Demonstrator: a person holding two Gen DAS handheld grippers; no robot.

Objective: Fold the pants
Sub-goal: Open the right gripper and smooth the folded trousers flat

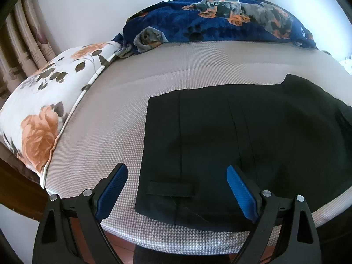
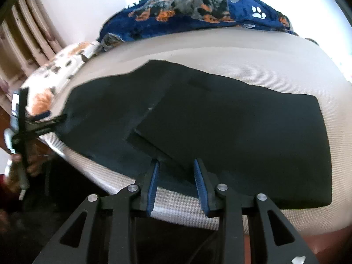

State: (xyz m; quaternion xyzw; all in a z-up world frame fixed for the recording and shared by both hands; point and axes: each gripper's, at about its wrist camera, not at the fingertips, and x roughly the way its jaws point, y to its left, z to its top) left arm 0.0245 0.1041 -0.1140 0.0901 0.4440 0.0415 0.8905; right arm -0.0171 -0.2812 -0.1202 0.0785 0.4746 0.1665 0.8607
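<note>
**Folded pants on the bed: hazards as the tools stand clear**

Nearest, in the right wrist view, the right tool (image 2: 176, 165) hangs at the near edge of the black pants (image 2: 231, 127), its blue pads partly parted with nothing visibly pinched between them. One fingertip lies close to the corner of the upper folded layer; a snag there, if the tool draws away, could drag that layer off its fold. The left tool (image 1: 177, 171) stands released, jaws wide, over the waistband end of the pants (image 1: 220, 132), gripping nothing. The belt loop (image 1: 170, 188) below it is a likely catch point on any low sweep.

The pants lie on the checked mattress (image 1: 110, 118), doubled over, with their near hem close to the mattress edge. A careless tug toward the viewer could, by this reading, slide them off.

Farther back, the floral pillow (image 1: 44, 110) and the blue dog-print blanket (image 1: 220, 22) sit well apart from the pants and seem no obstacle.
</note>
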